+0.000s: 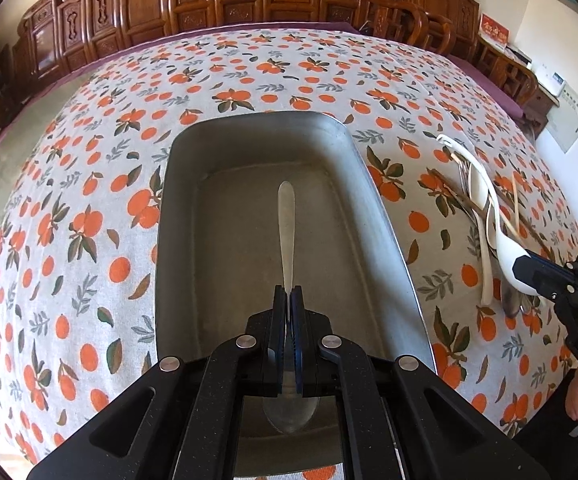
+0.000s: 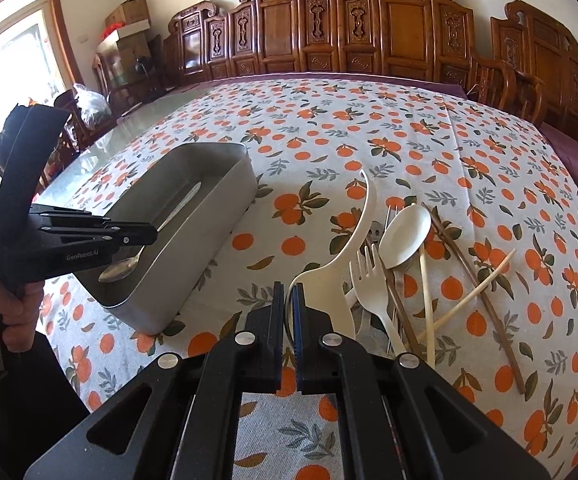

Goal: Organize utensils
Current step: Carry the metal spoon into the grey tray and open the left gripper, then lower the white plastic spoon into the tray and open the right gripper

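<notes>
My left gripper (image 1: 288,294) is shut on a metal spoon (image 1: 286,216) and holds it over the grey metal tray (image 1: 373,184), handle pointing away. In the right wrist view that gripper (image 2: 151,236) shows over the tray (image 2: 225,200) with the metal spoon (image 2: 123,268) low inside it. My right gripper (image 2: 287,292) is shut on the bowl rim of a white ladle spoon (image 2: 341,256); it also shows in the left wrist view (image 1: 523,272) at the pile's near end.
A pile lies right of the tray: a white fork (image 2: 373,284), a white spoon (image 2: 403,236), brown chopsticks (image 2: 477,280), pale chopsticks (image 2: 465,300) and metal forks underneath. Orange-print tablecloth (image 2: 329,128) covers the table. Carved wooden chairs (image 2: 369,20) line the far edge.
</notes>
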